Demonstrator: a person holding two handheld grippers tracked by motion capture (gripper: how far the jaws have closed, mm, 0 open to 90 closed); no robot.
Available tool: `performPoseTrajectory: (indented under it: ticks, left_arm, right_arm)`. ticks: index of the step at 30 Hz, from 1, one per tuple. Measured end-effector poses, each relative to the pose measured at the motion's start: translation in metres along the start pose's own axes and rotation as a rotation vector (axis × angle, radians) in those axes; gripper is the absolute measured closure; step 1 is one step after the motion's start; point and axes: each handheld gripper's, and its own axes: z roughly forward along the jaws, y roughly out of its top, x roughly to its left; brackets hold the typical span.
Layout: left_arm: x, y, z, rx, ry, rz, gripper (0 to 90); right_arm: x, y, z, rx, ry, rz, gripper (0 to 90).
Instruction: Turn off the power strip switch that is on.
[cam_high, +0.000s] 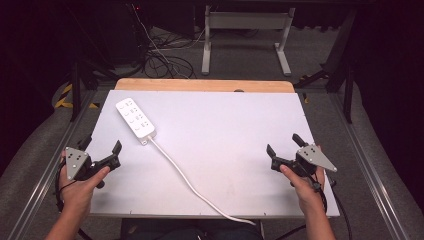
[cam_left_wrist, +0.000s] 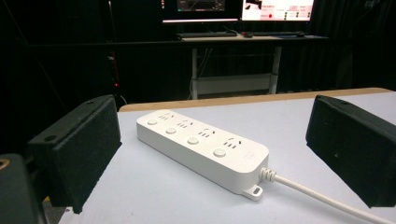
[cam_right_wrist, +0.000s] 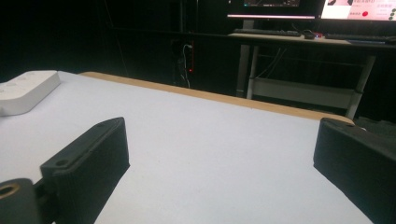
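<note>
Lying on the white table (cam_high: 225, 165) is a white power strip (cam_high: 135, 120), up in the far left part of the board. Its white cord (cam_high: 190, 182) is running from its near end across the table and going over the near edge. The strip is sitting flat, with its round buttons (cam_left_wrist: 193, 140) facing up in a row. A person is holding the left gripper (cam_high: 102, 150) at the left edge of the table, near the strip but not touching it. Its two black jaws are standing wide apart, and nothing is sitting between them. In the left gripper view the strip is lying on the table ahead, seen in the gap between the jaws. The person is holding the right gripper (cam_high: 284, 147) at the right side of the table, well apart from the strip. Its jaws are also standing wide apart over bare table, holding nothing. In the right gripper view one end of the strip is peeking in at the far left.
</note>
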Motion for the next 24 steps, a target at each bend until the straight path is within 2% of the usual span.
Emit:
performPoseTrajectory:
  ticks: [17, 24]
  left_arm:
    - [-0.0002, 0.0001, 0.0005, 0.005, 0.003, 0.007, 5.0]
    - [-0.0004, -0.0002, 0.0013, 0.015, -0.004, -0.009, 7.5]
  right_arm:
    - [0.0005, -0.001, 0.0006, 0.02, -0.003, -0.013, 4.2]
    - [0.0004, -0.0006, 0.0004, 0.02, -0.002, -0.016, 4.3]
